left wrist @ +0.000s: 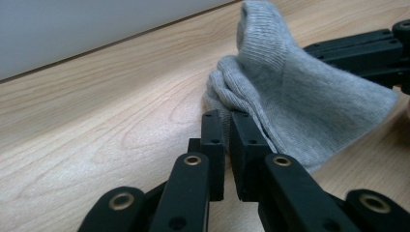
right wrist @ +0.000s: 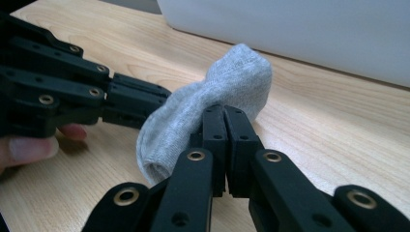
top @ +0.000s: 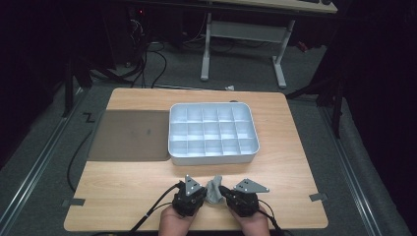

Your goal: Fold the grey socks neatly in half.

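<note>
A small grey sock [top: 214, 191] stands bunched up between my two grippers near the table's front edge. My left gripper [top: 205, 194] comes at it from the left. In the left gripper view its jaws [left wrist: 226, 117] are nearly together, pinching a folded edge of the sock [left wrist: 300, 96]. My right gripper [top: 224, 192] comes in from the right. In the right gripper view its jaws [right wrist: 225, 111] are shut on the sock [right wrist: 232, 77], whose rounded end rises just beyond the tips. Both hands rest at the table's near edge.
A white tray [top: 170, 132] divided into several empty compartments sits at the table's middle, just beyond the sock. A dark flat mat [top: 130, 135] lies to its left. Bare wood [top: 123, 191] stretches to either side of the grippers. Cables trail off the front edge.
</note>
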`<state>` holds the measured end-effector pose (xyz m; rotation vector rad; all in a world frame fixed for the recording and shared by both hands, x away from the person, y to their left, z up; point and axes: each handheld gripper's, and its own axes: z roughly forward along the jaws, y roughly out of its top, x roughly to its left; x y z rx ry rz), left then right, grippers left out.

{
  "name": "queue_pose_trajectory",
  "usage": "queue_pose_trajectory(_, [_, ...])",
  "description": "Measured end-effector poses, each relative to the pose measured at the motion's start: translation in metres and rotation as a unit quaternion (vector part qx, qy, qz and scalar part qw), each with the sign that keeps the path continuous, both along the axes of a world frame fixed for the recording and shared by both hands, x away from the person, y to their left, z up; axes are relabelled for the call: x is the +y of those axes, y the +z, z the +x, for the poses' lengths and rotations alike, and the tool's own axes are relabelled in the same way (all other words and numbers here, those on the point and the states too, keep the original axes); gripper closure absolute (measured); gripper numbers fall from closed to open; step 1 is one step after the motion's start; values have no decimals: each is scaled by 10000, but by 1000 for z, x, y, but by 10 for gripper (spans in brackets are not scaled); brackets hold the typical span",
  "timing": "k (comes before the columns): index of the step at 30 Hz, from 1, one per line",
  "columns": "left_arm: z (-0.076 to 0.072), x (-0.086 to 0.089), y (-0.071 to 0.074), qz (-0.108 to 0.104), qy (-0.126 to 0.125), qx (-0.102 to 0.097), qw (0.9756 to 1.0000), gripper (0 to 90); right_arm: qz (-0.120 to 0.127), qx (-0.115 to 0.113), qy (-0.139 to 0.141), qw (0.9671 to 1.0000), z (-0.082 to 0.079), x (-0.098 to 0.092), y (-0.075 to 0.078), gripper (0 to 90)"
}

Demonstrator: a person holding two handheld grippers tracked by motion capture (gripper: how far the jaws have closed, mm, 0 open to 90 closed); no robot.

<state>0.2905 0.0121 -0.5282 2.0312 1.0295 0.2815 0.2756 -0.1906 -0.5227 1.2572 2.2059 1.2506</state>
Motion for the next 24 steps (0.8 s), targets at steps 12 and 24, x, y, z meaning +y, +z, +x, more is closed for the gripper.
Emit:
queue_pose_trajectory(12, [-1,-6,-1,23,-54,-4,10000,838,116,-122,-39,9999,-3,-5,9,876])
queue_pose_trajectory(24, [-4,-6,-4,217,-187,-58,9996,900,-87,14,275,9996,-6,13,-5,900])
